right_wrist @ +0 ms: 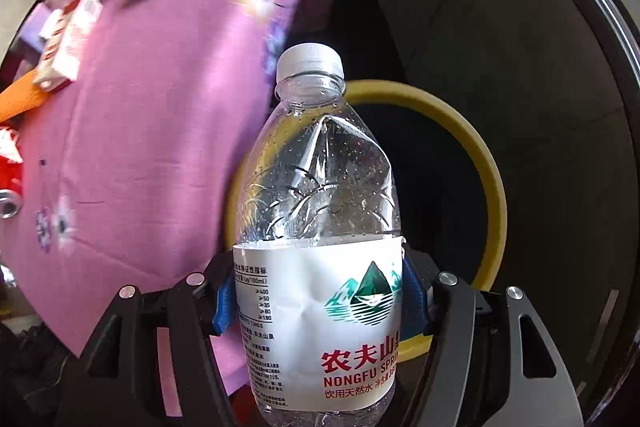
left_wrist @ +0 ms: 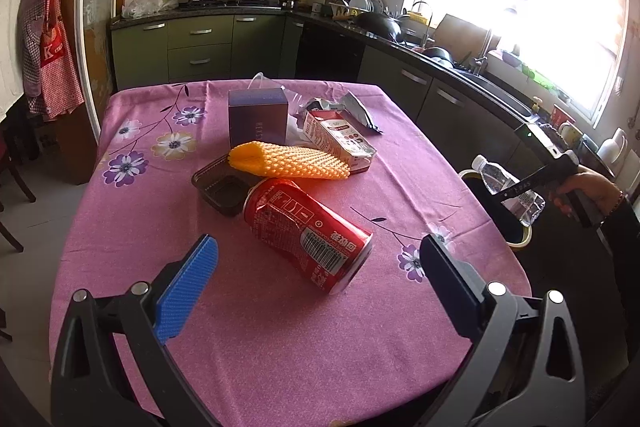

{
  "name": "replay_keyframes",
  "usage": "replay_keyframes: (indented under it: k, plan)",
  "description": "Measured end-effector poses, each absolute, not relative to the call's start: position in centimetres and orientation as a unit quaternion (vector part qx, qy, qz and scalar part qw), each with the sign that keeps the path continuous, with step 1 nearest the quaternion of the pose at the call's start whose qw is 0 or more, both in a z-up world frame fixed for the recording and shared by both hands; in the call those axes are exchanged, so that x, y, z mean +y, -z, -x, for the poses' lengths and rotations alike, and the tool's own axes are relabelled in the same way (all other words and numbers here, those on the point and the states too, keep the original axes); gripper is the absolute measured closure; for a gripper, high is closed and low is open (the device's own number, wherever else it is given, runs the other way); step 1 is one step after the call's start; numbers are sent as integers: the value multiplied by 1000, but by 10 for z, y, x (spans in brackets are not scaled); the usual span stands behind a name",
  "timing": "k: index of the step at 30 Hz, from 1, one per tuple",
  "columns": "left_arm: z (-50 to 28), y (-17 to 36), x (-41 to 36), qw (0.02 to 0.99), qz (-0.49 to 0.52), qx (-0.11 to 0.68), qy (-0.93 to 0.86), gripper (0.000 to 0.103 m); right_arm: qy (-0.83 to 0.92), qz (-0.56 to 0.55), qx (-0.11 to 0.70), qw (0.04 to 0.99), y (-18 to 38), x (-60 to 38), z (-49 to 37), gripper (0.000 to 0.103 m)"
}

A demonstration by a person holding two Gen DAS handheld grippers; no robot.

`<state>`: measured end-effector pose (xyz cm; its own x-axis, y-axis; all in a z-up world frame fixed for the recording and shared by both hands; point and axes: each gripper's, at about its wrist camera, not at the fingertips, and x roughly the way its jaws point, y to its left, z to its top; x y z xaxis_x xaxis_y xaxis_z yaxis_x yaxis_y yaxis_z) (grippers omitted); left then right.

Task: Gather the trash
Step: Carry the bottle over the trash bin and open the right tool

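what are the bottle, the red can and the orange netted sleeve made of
Water bottle: thin clear plastic, glossy, creased, with a paper-like label. Red can: likely aluminium, shiny printed skin, dented. Orange sleeve: probably soft foam netting, matte and bumpy.

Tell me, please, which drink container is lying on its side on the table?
The red soda can lies on the tablecloth; the water bottle is clamped in the right gripper beside the table.

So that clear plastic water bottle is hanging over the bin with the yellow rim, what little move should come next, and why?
Probably open the right gripper and let the clear plastic water bottle drop. Its blue pads clamp the labelled body, and the bottle's white-capped end points at the dark opening of the yellow-rimmed bin beside the pink floral tablecloth. A slight nudge further over the opening first might be safer.
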<state>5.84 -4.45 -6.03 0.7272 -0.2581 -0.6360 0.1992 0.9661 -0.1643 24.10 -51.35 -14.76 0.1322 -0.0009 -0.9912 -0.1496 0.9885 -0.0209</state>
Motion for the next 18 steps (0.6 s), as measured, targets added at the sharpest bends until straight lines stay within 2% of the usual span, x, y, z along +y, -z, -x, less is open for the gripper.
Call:
replay_keyframes:
  k: [7,9,10,18]
  plan:
    - [-64,62,-49,926,35,356,122,7,0,25,681,732,205,-549,-273,38]
    - [-65,64,-50,924,37,360,124,7,13,24,681,732,213,-553,-278,31]
    - [-66,65,-50,923,36,362,125,7,21,28,678,734,213,-554,-278,26]
    - [-71,76,-50,915,41,381,124,7,8,22,620,785,158,-533,-233,25]
